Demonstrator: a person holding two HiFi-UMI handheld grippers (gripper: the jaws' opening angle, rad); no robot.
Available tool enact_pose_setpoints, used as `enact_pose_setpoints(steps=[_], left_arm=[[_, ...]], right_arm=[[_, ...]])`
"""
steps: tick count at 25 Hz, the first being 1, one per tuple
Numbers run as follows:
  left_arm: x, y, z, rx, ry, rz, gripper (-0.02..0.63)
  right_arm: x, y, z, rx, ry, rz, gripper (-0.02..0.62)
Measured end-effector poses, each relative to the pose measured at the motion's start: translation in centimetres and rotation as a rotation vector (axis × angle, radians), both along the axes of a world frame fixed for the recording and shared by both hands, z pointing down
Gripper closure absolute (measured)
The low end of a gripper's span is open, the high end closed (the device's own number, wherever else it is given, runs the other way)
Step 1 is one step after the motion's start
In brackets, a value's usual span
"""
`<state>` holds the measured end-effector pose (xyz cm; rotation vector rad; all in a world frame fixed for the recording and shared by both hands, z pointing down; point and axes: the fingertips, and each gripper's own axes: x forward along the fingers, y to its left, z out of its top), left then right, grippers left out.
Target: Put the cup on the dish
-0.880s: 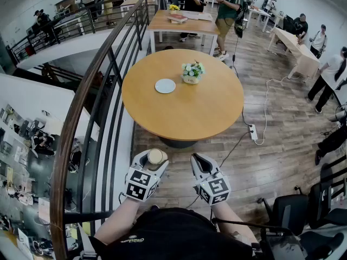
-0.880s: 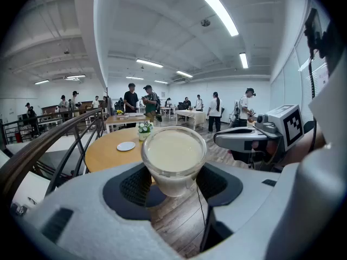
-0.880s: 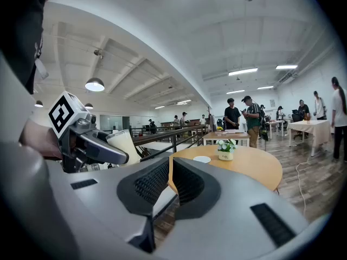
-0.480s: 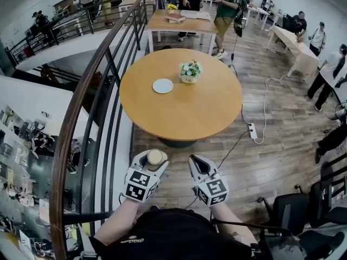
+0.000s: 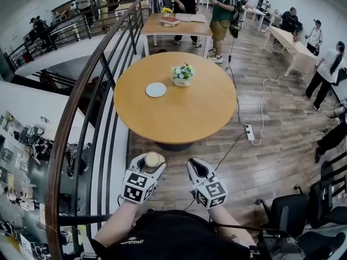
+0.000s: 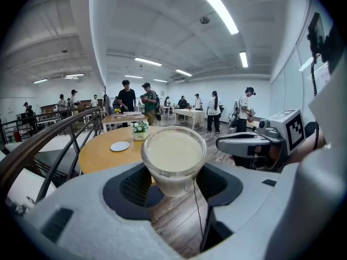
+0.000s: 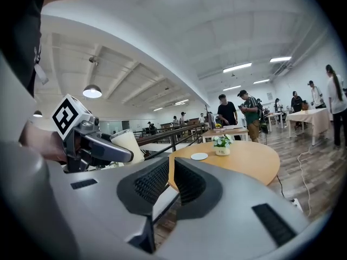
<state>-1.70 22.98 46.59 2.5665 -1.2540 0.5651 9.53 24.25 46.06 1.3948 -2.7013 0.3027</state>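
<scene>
A clear cup of cream-coloured drink sits upright between the pads of my left gripper, which is shut on it, low in the head view above the wooden floor. Seen from the left gripper view, the cup fills the middle of the jaws. The small white dish lies on the far left part of the round wooden table, well ahead of both grippers. My right gripper hovers beside the left one, its pads nearly together with nothing between them. The dish also shows far off in the right gripper view.
A small flower pot stands right of the dish. A dark metal railing runs along the left of the table. A power strip and cable lie on the floor to the right. Several people stand by tables behind.
Both grippers keep their pose and the cup stays held. The head view has shifted, so the table and dish sit slightly further left in the picture.
</scene>
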Motion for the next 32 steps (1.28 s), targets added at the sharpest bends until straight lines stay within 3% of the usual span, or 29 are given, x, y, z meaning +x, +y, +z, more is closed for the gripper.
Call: enact_pose_setpoints(steps=[7,13,27,32], left_arm=[[4.0,0.0,-0.4,0.009,-0.006,-0.022,0.348],[6.2,1.0,-0.1,0.001,-0.007,-0.039,0.348],[5.3,-2.5,0.5,0.004,0.012,-0.05,0.348],[3.3,-5.6,0.3,0.013,0.031,-0.038,0.348]], right_arm=[[4.8,0.8,0.7,-0.043,-0.042,-0.029,0.574],[8.6,1.5,1.8,-0.068,-0.065,0.003,0.574],[8.1,-1.8,2.2,-0.07,-0.028,0.0,0.574],[6.0,-4.7,1.6,-0.061,-0.004,0.005,0.574]])
